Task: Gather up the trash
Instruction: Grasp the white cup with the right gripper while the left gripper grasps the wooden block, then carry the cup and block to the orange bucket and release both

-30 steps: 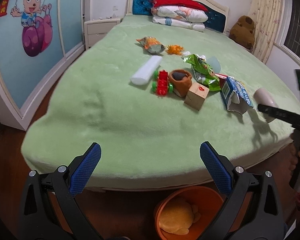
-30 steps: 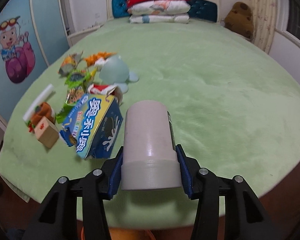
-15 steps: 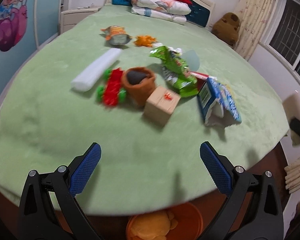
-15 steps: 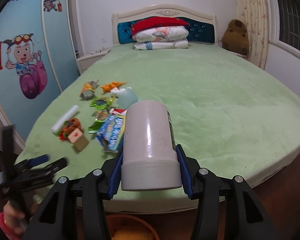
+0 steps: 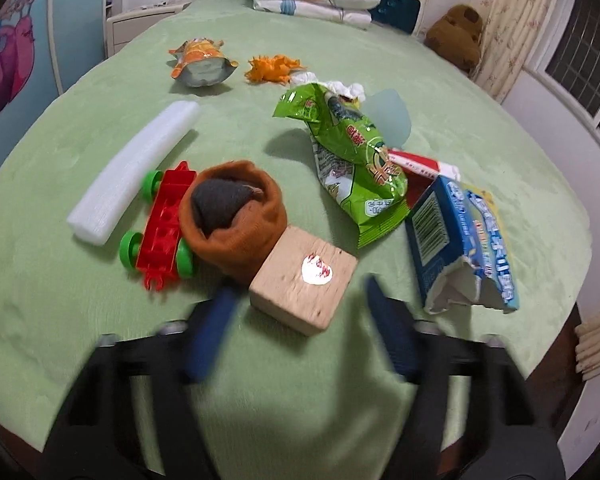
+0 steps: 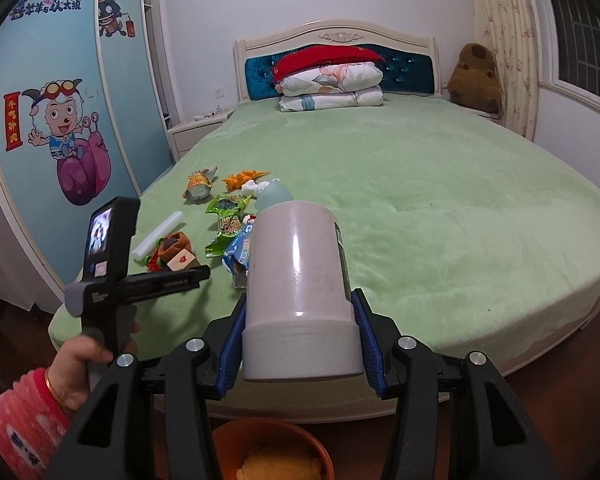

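Green plush bed cover (image 6: 440, 200) is carrying the whole clutter on its near-left part. Right gripper (image 6: 300, 344) is clamping a pale grey plastic cylinder jar (image 6: 296, 292) between its blue pads, held just over the bed's foot edge, above an orange round bin (image 6: 272, 452) on the floor; something yellow is sitting in the bin, can't tell what. Jar looks rigid and glossy, probably light, so likely slippery; grip is at its wider base band.

Left gripper (image 5: 296, 332) is hovering wide open and empty, blurred, with a bare wooden block (image 5: 304, 276) between its fingers.

Remaining trash on the cover: torn blue cardboard box (image 5: 460, 244), crumpled green foil snack bag (image 5: 352, 160), white foam strip (image 5: 136, 168), orange snack bag (image 5: 200, 62). All probably light and crushable; pinching at a fold or edge looks best. Red toy wagon (image 5: 162, 224) and brown sock roll (image 5: 232, 208) are likely not trash.
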Motion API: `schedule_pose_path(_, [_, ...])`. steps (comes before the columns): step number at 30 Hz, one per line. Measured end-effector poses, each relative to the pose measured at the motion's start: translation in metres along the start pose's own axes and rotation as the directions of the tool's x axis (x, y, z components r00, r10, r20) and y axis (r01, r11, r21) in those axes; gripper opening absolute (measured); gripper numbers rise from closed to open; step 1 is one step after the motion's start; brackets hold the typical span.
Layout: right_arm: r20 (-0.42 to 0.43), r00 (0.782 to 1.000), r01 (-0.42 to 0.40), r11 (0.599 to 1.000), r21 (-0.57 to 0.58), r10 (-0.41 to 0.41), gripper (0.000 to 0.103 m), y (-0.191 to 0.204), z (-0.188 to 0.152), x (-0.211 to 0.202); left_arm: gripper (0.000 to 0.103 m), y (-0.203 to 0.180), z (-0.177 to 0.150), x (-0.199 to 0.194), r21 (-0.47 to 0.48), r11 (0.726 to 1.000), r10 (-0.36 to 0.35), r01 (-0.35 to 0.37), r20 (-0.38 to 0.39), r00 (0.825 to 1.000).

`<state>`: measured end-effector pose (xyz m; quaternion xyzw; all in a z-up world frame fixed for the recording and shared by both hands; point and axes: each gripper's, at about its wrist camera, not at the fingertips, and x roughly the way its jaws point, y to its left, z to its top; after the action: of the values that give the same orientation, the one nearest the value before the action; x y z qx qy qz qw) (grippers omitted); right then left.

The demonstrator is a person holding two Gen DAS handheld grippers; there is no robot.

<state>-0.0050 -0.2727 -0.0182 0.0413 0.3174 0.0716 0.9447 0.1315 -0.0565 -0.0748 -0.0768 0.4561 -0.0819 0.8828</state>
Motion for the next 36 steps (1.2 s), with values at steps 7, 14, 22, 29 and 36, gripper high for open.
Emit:
schedule_pose_path(7, [0.007,1.0,-0.003,1.0,0.005,0.003,0.049,0.001,-0.006,-0.002,0.046,-0.001,-0.003,-0.012,0.043,0.999,-0.028,0.027,0.011,1.0])
schedule_pose_path(14, [0.012,1.0,-0.013,1.0,0.005,0.013,0.049,0.003,-0.011,-0.006,0.046,-0.008,-0.02,-0.054,0.1,0.99,-0.101,0.095,0.055,0.993])
schedule_pose_path(22, [-0.054,0.997,-0.049,0.998,-0.028,0.048,0.049,0.014,-0.042,-0.01,0.046,-0.017,-0.076,-0.109,0.246,0.952,-0.198,0.182,0.042,0.979])
schedule_pose_path(29, [-0.271,0.959,-0.096,0.994,-0.056,0.077,0.049,0.031,-0.114,0.023,0.046,-0.02,-0.161,-0.071,0.201,0.933,-0.246,0.297,-0.246,0.938])
schedule_pose_path(36, [-0.54,0.839,-0.085,0.996,-0.025,0.058,0.049,0.028,-0.196,0.085,0.046,-0.023,-0.236,0.008,0.167,0.955,-0.128,0.245,-0.513,0.849])
